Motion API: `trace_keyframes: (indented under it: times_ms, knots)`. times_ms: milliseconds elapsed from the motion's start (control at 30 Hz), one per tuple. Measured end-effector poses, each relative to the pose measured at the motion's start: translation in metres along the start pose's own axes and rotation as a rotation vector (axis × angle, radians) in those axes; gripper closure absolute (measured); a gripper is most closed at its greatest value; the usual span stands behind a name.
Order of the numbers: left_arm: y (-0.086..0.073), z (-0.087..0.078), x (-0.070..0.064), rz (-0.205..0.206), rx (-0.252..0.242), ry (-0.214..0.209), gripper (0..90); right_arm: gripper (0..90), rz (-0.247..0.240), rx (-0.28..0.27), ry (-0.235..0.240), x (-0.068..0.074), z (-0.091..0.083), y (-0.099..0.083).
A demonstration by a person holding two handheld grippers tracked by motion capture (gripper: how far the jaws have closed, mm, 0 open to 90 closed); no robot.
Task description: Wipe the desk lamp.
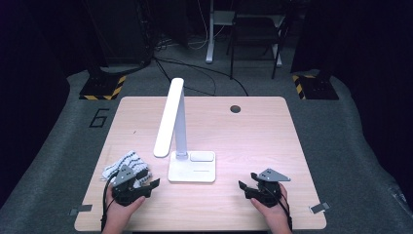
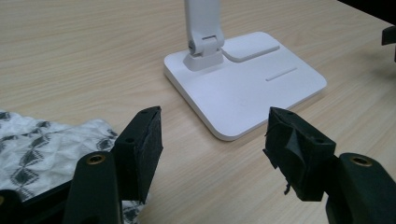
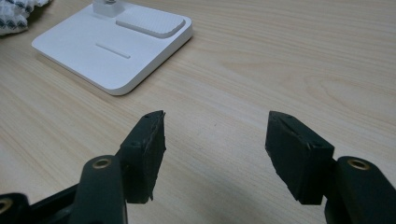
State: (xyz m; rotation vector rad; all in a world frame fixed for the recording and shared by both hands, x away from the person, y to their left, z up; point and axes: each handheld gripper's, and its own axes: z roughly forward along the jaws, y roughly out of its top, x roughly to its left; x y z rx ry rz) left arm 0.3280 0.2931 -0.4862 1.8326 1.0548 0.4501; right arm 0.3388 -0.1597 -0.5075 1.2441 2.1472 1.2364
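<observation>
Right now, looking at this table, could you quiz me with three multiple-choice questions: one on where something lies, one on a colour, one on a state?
1. Where does the patterned cloth lie relative to the lamp base?
A. On the person's left of it
B. On top of it
C. On the person's right of it

2. What colour is the desk lamp?
A. Black
B. White
C. Red

3. How do the jaws of the left gripper stand?
A. Shut on the cloth
B. Shut on the lamp
C. Open, holding nothing

Answers:
1. A: the high view shows the cloth on the table beside the base, at the left gripper's side.
2. B: arm and base are both white.
3. C: the left gripper view shows a wide gap between them with bare table beyond. The right gripper is open too.
</observation>
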Motion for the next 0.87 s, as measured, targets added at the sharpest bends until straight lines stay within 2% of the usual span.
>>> trace_keyframes:
  times_ms: [233, 267, 400, 533, 600, 867]
  knots:
    - [-0.002, 0.001, 0.008, -0.039, -0.01, 0.017, 36.5, 37.6, 0.019, 0.0, -0.022, -0.009, 0.001, -0.003]
    - [-0.002, 0.001, 0.009, -0.043, -0.002, 0.018, 36.5, 37.6, 0.034, -0.001, -0.03, -0.009, 0.001, -0.003]
    - [-0.002, 0.002, 0.014, -0.056, 0.009, 0.015, 36.5, 37.6, 0.043, 0.006, -0.04, -0.013, 0.002, -0.005]
    - [-0.002, 0.003, 0.017, -0.074, -0.014, 0.023, 36.6, 37.6, 0.046, 0.0, -0.047, -0.014, 0.0, -0.005]
    - [-0.001, 0.002, 0.019, -0.068, 0.003, 0.016, 36.6, 37.6, 0.041, 0.004, -0.05, -0.015, 0.0, -0.006]
    - [0.0, -0.004, 0.025, -0.07, -0.013, 0.066, 36.4, 37.6, 0.06, 0.011, -0.053, -0.015, 0.0, -0.008]
